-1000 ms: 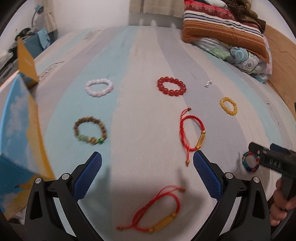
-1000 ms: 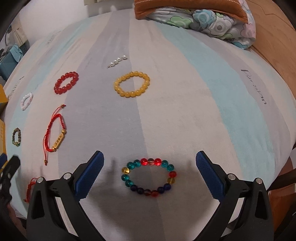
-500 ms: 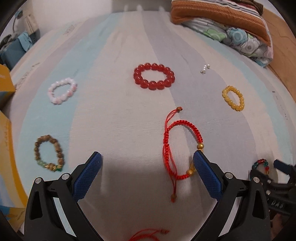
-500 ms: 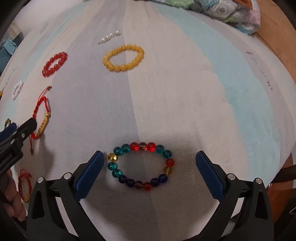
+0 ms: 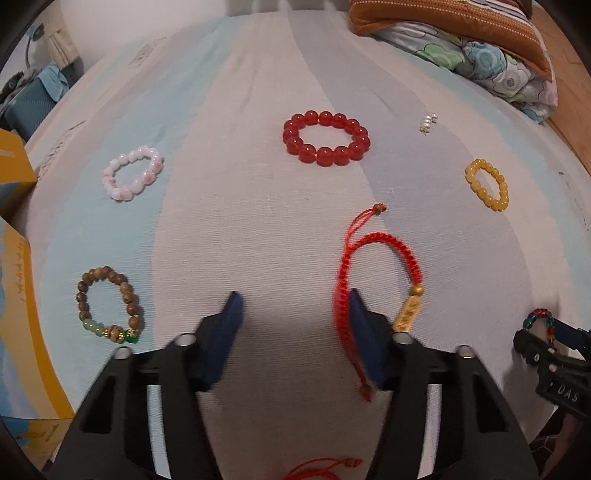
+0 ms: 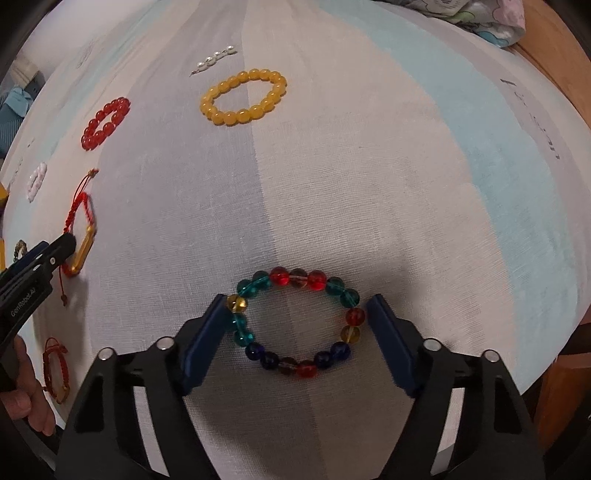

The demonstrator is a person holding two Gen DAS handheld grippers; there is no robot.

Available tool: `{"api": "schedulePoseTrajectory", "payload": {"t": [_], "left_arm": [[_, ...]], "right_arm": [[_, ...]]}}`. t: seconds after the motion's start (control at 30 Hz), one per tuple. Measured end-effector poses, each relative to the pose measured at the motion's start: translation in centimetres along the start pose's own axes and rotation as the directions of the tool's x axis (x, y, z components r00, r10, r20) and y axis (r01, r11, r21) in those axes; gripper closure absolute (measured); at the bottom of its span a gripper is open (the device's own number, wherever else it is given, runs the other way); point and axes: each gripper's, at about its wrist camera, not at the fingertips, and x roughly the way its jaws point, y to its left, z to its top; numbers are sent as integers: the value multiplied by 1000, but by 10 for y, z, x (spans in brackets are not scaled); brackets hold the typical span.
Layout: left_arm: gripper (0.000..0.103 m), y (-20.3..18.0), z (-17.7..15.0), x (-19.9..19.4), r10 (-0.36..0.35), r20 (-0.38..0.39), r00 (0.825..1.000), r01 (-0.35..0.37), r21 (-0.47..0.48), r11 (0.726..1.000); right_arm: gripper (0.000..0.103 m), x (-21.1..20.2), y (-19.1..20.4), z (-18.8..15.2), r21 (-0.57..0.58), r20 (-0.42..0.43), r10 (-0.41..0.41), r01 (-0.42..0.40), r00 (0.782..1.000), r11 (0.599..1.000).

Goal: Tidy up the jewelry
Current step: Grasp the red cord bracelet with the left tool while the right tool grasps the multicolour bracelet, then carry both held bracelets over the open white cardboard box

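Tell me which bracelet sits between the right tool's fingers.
The multicoloured glass-bead bracelet, with teal, red, amber and blue beads, lies between the open right tool. The yellow bracelet and red bead bracelet lie farther off.

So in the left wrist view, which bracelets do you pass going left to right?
wooden bead bracelet → pink bead bracelet → red bead bracelet → red cord bracelet → yellow bead bracelet → multicolour bead bracelet

Big bed [image 5: 258,221] with striped sheet, blue, grey, white. Folded blankets [image 5: 480,48] at far end. White wall [image 5: 147,22] behind. Wood floor [image 6: 546,48] beside bed.
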Motion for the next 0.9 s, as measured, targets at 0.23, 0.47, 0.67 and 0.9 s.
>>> {"api": "schedulePoseTrajectory", "payload": {"t": [0.23, 0.47, 0.67, 0.9], "left_arm": [[99, 7, -2, -4, 10, 12, 1000, -10, 12, 1000], [99, 12, -2, -10, -55, 15, 998, 55, -6, 998], [99, 17, -3, -21, -97, 32, 995, 97, -10, 995], [99, 17, -1, -33, -126, 53, 991, 127, -19, 992]], "right_arm": [[67, -2, -10, 1, 40, 24, -7, 6, 1000, 999], [93, -5, -20, 3, 72, 59, 15, -19, 998, 997], [94, -22, -19, -3, 70, 123, -3, -5, 992, 998], [94, -36, -12, 0, 74, 175, -11, -2, 984, 997]]}}
